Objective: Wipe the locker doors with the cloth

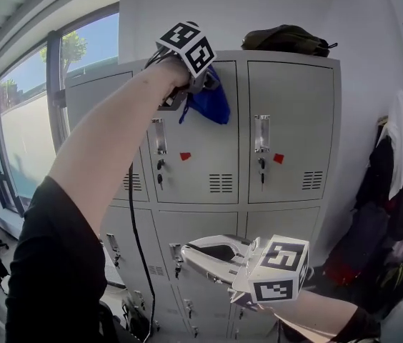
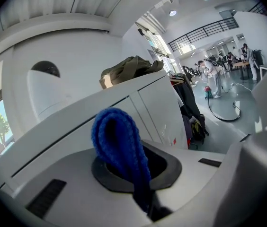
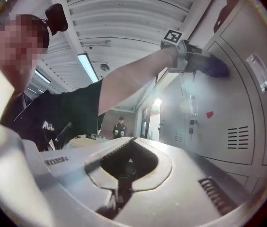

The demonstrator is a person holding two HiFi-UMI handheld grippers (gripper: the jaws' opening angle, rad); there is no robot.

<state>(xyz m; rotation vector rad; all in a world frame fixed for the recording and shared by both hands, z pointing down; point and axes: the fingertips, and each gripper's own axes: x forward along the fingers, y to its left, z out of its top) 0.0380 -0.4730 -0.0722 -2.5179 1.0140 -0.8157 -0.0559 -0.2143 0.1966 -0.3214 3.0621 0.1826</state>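
Left tongs (image 1: pixel 198 84) pinch cloth (image 1: pixel 211 104) near door (image 1: pixel 196 159) top edge; right tongs (image 1: pixel 188 253) closed.

left tongs (image 1: pixel 203 86) raised, clamped | right tongs (image 1: pixel 187 252) low, closed

Head view: from your head, facing the lockers (image 1: pixel 287 120) squarely, near; your raised left arm (image 1: pixel 108 156) crosses its left half.
Left gripper view: rides your left gripper (image 2: pixel 124 162), high and close against the lockers, aimed along their front past the bag (image 2: pixel 129 70) toward a hall (image 2: pixel 218 79) at right.
Right gripper view: rides your right gripper (image 3: pixel 129 148), held low, tilted up toward you and the ceiling (image 3: pixel 124 18); lockers fill its right edge.
Shared, head and left: bag on top, cloth (image 2: pixel 119 141).
Shared, head and right: left arm, left gripper, upper lockers.
Shared, all three: lockers.
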